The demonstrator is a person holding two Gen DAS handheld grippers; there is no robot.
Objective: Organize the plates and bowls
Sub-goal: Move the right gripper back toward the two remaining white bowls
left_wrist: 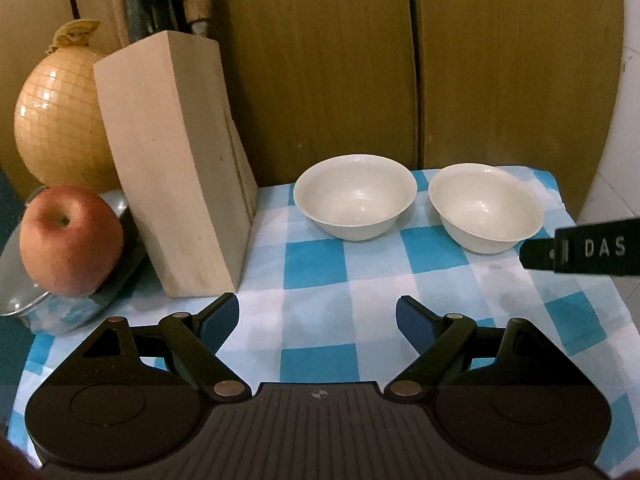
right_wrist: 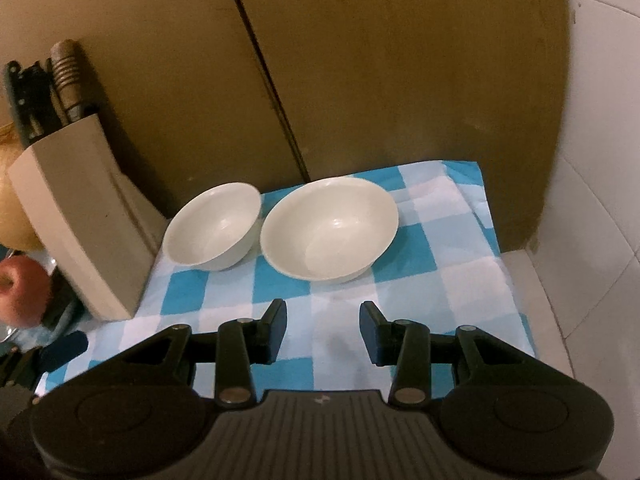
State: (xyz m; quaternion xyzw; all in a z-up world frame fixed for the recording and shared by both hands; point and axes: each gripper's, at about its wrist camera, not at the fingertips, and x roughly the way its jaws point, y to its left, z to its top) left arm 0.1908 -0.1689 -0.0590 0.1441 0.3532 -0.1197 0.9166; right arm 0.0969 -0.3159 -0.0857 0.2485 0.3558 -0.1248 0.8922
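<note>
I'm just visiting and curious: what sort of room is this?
Most likely a home kitchen: a wooden knife block stands by two white bowls on a blue checked cloth, with an apple beside it.

Two bowls stand side by side, just apart, on the cloth [left_wrist: 312, 264]: the left bowl [left_wrist: 355, 196] lies right of the knife block [left_wrist: 176, 168], the right bowl [left_wrist: 486, 206] farther right. Left of the knife block, an apple [left_wrist: 70, 240] rests on a metal lid [left_wrist: 24, 300], with a round jar [left_wrist: 60, 120] behind it.
</note>
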